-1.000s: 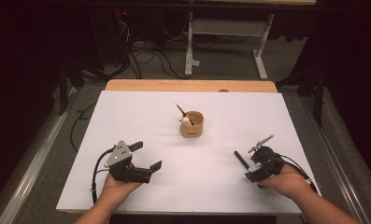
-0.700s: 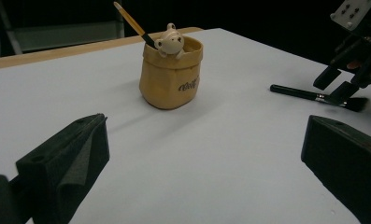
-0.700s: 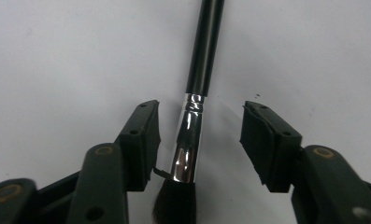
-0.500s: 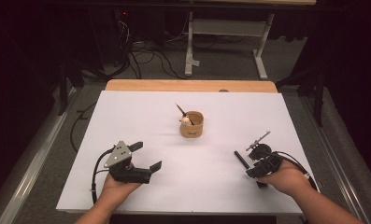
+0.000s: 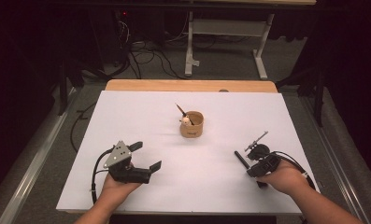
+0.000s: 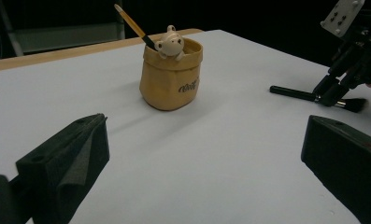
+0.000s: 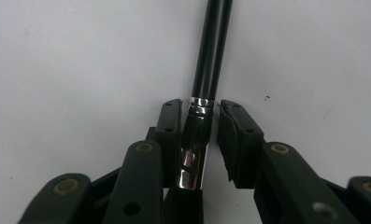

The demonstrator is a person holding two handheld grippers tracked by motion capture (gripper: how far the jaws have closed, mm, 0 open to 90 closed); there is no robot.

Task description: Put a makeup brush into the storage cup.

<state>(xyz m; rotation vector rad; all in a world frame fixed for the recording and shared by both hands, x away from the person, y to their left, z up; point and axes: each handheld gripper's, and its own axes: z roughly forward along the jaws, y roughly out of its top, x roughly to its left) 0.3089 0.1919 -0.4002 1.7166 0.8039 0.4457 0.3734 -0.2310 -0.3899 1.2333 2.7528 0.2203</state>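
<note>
Item: black makeup brush (image 7: 211, 56), lying flat on white table (image 5: 141, 116), its chrome ferrule between the pads of right gripper (image 7: 199, 135). Jaws have just been closing; left pad touches the ferrule, right pad stands a sliver apart. Left gripper (image 5: 143, 156): jaws wide, nothing held. Tan pouch (image 5: 192, 125), holding a brush and a bear figure, stands ahead of both grippers, well apart.
</note>
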